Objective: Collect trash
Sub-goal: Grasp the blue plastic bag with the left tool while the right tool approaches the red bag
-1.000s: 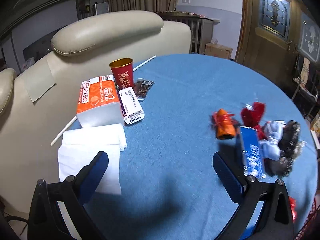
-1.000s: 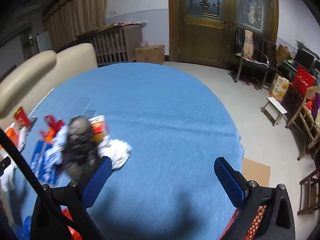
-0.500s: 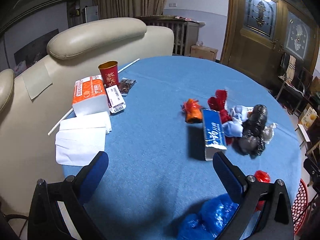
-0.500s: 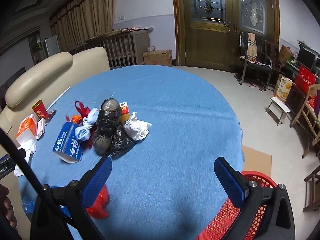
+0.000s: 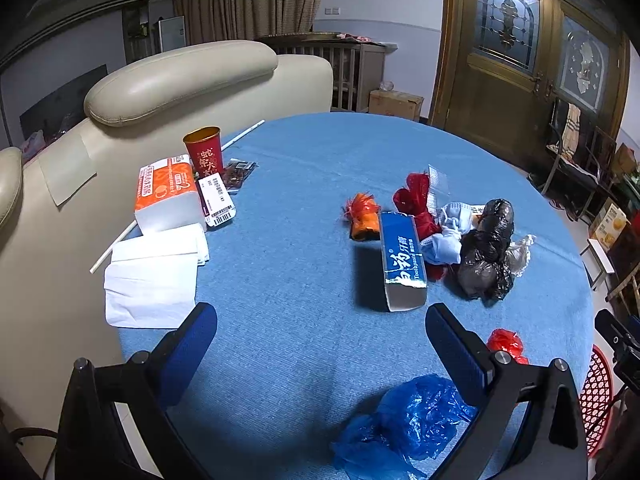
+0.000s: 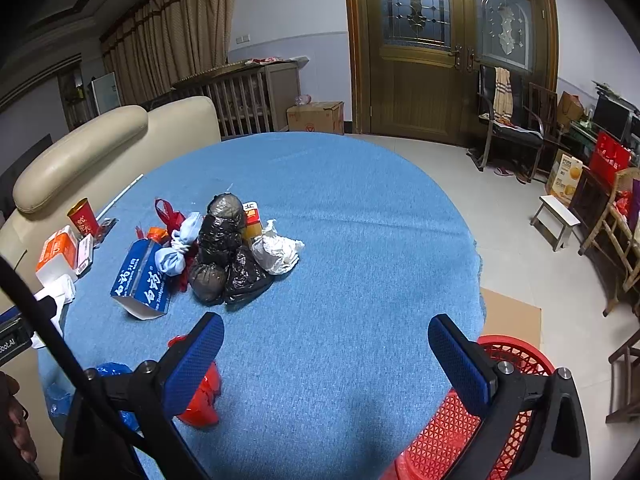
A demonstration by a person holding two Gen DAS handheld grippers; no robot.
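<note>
Nothing looks collected yet: both the left gripper point(image 5: 320, 336) and right gripper point(image 6: 326, 344) gape empty, while the trash pile point(image 6: 224, 248) lies mid-table, well apart from the red basket point(image 6: 508, 356) beside the table's near edge.

Beyond your blue-clothed round table point(image 6: 340, 208) stands a wooden double door point(image 6: 448, 52) with leaded glass, far right. Curtains point(image 6: 168, 48) hang far left; a cream sofa point(image 5: 180, 76) backs the table's left edge.
</note>
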